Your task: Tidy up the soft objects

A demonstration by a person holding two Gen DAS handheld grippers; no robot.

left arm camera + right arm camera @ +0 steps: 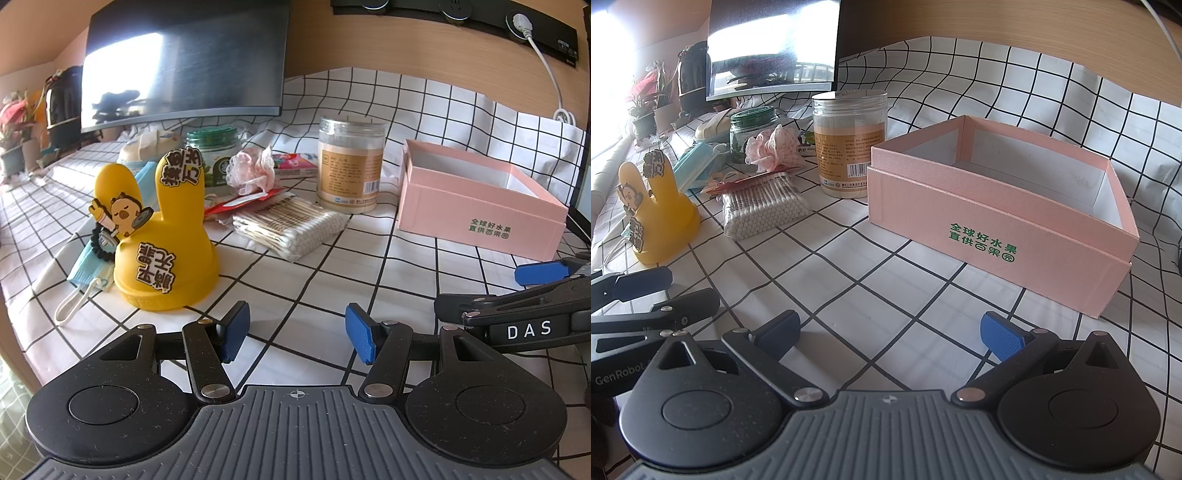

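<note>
- Pink box (1004,236): open-topped, on the checked cloth (871,288), right of the clutter.
- Cotton swab pack (764,210): beside the yellow rabbit-ear figure (159,236).
- Pink lace scrunchie (253,168): behind the swabs.
- Left gripper (297,332): jaws wide apart, holding nothing.
- Right gripper (890,332): jaws wide apart, holding nothing.

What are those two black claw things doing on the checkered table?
A person holds one in each hand. The left gripper and right gripper are both open, holding nothing, low over the checkered cloth. The pink box sits empty. The cotton swabs, pink scrunchie and blue face masks lie untouched near the yellow bunny toy.
</note>
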